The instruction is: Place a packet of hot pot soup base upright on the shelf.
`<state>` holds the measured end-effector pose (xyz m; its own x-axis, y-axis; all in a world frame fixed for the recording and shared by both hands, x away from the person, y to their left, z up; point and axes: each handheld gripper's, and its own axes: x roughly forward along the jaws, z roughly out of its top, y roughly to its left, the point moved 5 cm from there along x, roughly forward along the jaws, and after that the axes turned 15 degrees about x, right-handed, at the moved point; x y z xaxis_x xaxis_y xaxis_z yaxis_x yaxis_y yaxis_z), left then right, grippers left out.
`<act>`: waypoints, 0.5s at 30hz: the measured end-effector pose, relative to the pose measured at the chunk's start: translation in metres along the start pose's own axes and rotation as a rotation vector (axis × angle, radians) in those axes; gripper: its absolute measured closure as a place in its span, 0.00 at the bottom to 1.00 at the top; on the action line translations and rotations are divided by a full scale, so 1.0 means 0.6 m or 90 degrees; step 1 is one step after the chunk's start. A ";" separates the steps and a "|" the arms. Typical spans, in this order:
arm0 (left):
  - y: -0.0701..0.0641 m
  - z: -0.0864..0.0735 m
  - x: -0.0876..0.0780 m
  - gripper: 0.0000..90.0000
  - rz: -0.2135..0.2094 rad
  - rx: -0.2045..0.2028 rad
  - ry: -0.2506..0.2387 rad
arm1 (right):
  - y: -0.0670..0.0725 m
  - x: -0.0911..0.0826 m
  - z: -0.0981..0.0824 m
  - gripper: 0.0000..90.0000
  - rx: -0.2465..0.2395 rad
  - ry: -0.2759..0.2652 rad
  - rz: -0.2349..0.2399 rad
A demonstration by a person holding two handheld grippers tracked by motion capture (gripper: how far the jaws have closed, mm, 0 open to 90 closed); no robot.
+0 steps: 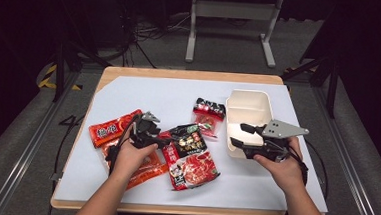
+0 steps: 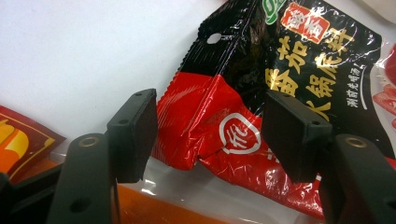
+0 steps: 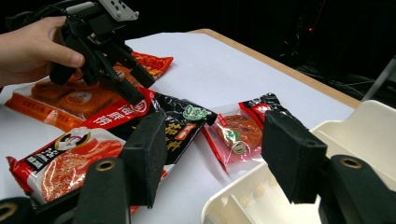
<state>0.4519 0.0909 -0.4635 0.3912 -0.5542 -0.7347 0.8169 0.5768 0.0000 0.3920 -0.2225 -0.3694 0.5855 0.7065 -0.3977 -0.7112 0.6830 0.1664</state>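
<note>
- On the tabletop [image 1: 129, 86], high view: the big red-and-black pouch [image 1: 190, 157] lies flat, long axis from near-right to far-left, black end farthest. The left tool [image 1: 157, 139] reaches its left edge; the right tool [image 1: 237, 134] hovers by the white tray [image 1: 248, 108].
- Left gripper view: left tool [image 2: 210, 135] jaws wide, straddling the pouch's [image 2: 243, 116] corner, pads clear.
- Right gripper view: right tool [image 3: 212, 154] jaws apart, empty, above the tray's [image 3: 364, 126] rim.

Two bare forearms reach in from the near edge. The left hand [image 1: 128, 156] grips the black two-jaw left gripper [image 1: 160, 141] low over the table, its jaws parted with their tips tilted down and forward. The right hand [image 1: 284, 166] holds the black right gripper [image 1: 237, 135], topped by a grey three-cornered plate, roughly level, jaws standing apart and pointing leftward.
</note>
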 end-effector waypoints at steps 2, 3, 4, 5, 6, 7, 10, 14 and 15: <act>0.001 -0.001 0.002 0.42 -0.002 -0.003 0.003 | 0.000 0.001 -0.001 0.46 0.000 0.004 0.002; 0.001 -0.002 0.004 0.41 -0.002 -0.005 0.008 | 0.001 0.002 -0.001 0.46 0.000 0.005 0.002; 0.001 -0.002 0.004 0.41 -0.002 -0.005 0.008 | 0.001 0.002 -0.001 0.46 0.000 0.005 0.002; 0.000 -0.003 0.007 0.41 -0.005 -0.008 0.016 | 0.001 0.002 -0.001 0.47 0.000 0.006 0.005; -0.002 -0.005 0.010 0.41 -0.016 -0.023 0.030 | 0.001 0.004 -0.002 0.47 0.001 0.008 0.010; -0.003 -0.005 0.013 0.41 -0.020 -0.023 0.030 | 0.001 0.005 -0.003 0.47 0.000 0.011 0.010; -0.004 -0.005 0.016 0.45 -0.031 -0.028 0.032 | 0.003 0.007 -0.004 0.47 -0.005 0.017 0.009; -0.005 -0.007 0.017 0.54 -0.049 -0.043 0.036 | 0.005 0.008 -0.005 0.47 -0.006 0.019 0.009; -0.006 -0.008 0.017 0.57 -0.053 -0.045 0.038 | 0.005 0.008 -0.005 0.46 -0.006 0.020 0.009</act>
<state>0.4513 0.0860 -0.4744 0.2955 -0.5667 -0.7691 0.8128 0.5722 -0.1092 0.3916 -0.2175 -0.3735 0.5635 0.7096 -0.4231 -0.7228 0.6715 0.1636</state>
